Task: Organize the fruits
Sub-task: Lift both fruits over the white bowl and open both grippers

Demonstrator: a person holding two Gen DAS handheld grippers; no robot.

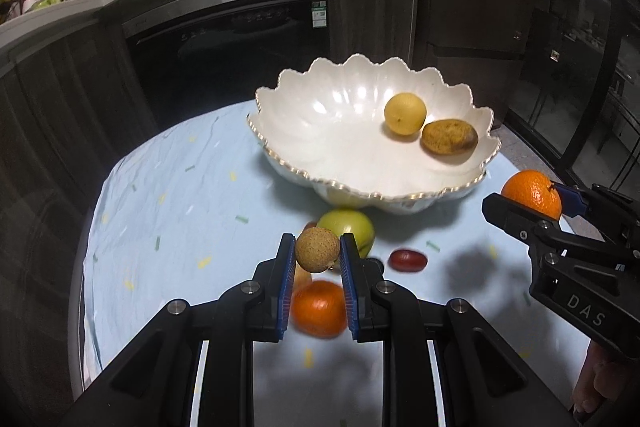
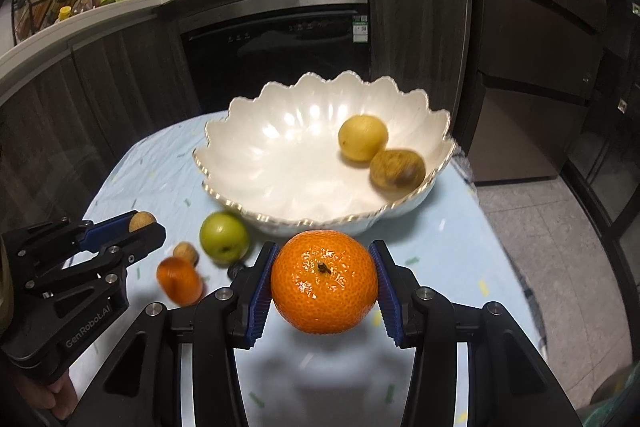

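My left gripper (image 1: 317,254) pinches a small brown fruit (image 1: 317,249) above the surface (image 1: 168,195); my right gripper (image 2: 324,283) clamps an orange (image 2: 324,281) just short of the white bowl (image 2: 256,163) (two fruits already inside). The risk, as I judge it: the small round fruit slips from the pads, or both grippers collide at the rim.

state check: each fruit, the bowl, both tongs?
Left tongs: shut on the small tan fruit, lifted.
Right tongs: shut on the big orange, lifted.
Bowl: upright on the tablecloth.
Yellow fruit and brown fruit: in the bowl, touching.
Green apple, small orange, red fruit: loose on the cloth.
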